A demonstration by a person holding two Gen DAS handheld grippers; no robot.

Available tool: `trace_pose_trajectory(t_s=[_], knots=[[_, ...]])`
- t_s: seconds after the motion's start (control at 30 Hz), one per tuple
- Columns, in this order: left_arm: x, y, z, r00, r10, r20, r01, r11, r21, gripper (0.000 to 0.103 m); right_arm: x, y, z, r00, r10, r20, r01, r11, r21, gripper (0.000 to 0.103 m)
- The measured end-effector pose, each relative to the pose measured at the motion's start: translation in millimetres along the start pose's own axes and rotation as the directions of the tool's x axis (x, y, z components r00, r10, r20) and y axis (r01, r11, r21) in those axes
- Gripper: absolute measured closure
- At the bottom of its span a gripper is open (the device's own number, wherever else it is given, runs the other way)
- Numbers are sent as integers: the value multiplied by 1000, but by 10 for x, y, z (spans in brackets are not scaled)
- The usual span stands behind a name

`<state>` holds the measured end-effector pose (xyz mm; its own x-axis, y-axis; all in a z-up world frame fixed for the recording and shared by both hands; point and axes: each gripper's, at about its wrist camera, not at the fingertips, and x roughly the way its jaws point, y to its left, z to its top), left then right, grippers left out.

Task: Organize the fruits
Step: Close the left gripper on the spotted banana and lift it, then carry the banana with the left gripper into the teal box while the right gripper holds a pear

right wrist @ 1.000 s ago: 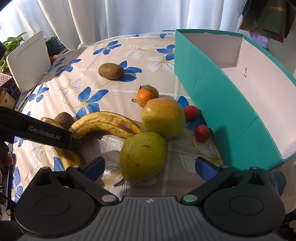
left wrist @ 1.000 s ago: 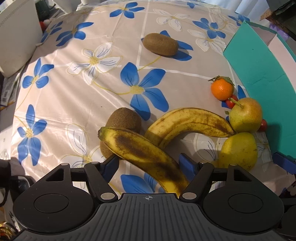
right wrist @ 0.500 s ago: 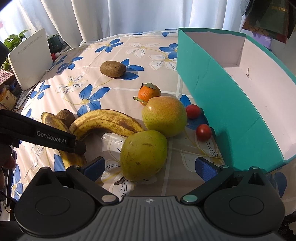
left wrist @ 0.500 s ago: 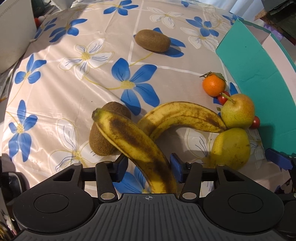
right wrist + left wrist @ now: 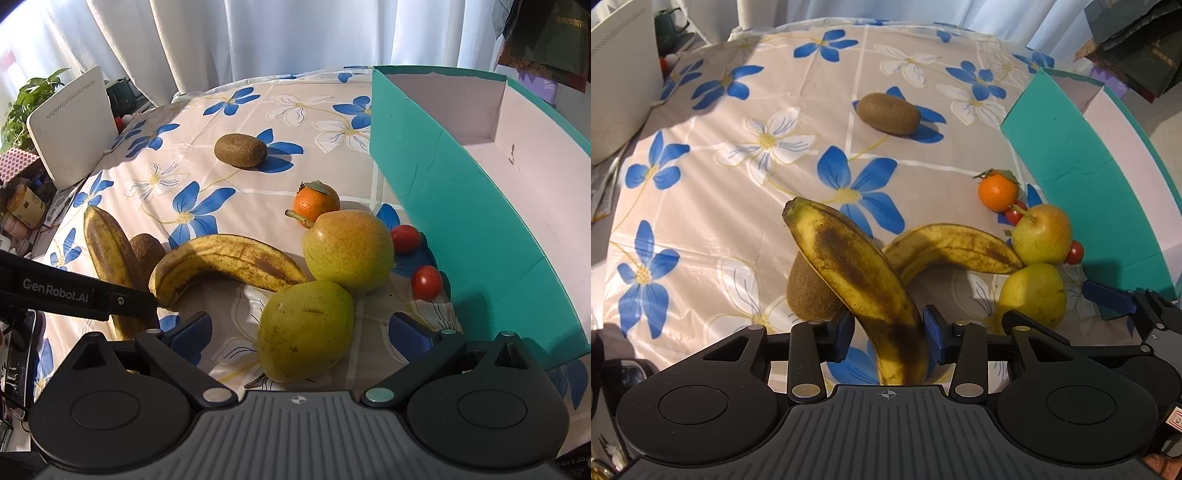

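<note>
Left gripper (image 5: 888, 334): black body, ribbed grey centre plate with crosshair mark, round side discs, silver rivets, blue finger pads (image 5: 933, 334). Right gripper (image 5: 300, 334): identical build. Side arm lettered "GenRobot.AI".

The only clearly readable text is "GenRobot.AI", printed in pale letters on the black side of the left gripper (image 5: 79, 297), which shows at the left edge of the right wrist view. A dark hanging item (image 5: 565, 35) at the top right corner of that view bears gold lettering too small to read. A red sticker (image 5: 1174, 421) at the right edge of the left wrist view carries a symbol that cannot be made out.
</note>
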<state>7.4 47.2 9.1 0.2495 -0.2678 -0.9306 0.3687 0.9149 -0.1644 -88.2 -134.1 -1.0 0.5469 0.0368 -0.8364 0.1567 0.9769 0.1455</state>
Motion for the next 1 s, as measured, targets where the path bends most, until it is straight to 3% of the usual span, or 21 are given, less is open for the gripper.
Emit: trace_pose_trajectory(t_s=[0.33, 0.43, 0.5, 0.53, 0.73, 1.0], knots=[[-35, -27, 79, 1000, -16, 9, 16, 999, 33, 59, 206, 6, 55, 999, -28, -30, 28, 1000, -6, 7], [-47, -24, 92, 1000, -17, 12, 16, 999, 36, 59, 282, 1, 43, 998, -27, -55, 27, 1000, -3, 19], [-50, -30, 104, 1000, -16, 12, 16, 999, 40, 59, 323, -11, 30, 997, -21, -70, 21, 1000, 4, 34], [-53, -33, 111, 1000, -17, 11, 16, 999, 42, 59, 348, -20, 23, 997, -14, -81, 15, 1000, 9, 37], [-76, -90, 136, 1000, -9, 13, 8, 998, 69, 62, 358, -43, -30, 997, 1, -74, 1, 1000, 28, 40], [-199, -287, 193, 999, -9, 46, 2, 990, 142, 64, 39, -69, -47, 1000, 0, 24, -1, 999, 39, 40]])
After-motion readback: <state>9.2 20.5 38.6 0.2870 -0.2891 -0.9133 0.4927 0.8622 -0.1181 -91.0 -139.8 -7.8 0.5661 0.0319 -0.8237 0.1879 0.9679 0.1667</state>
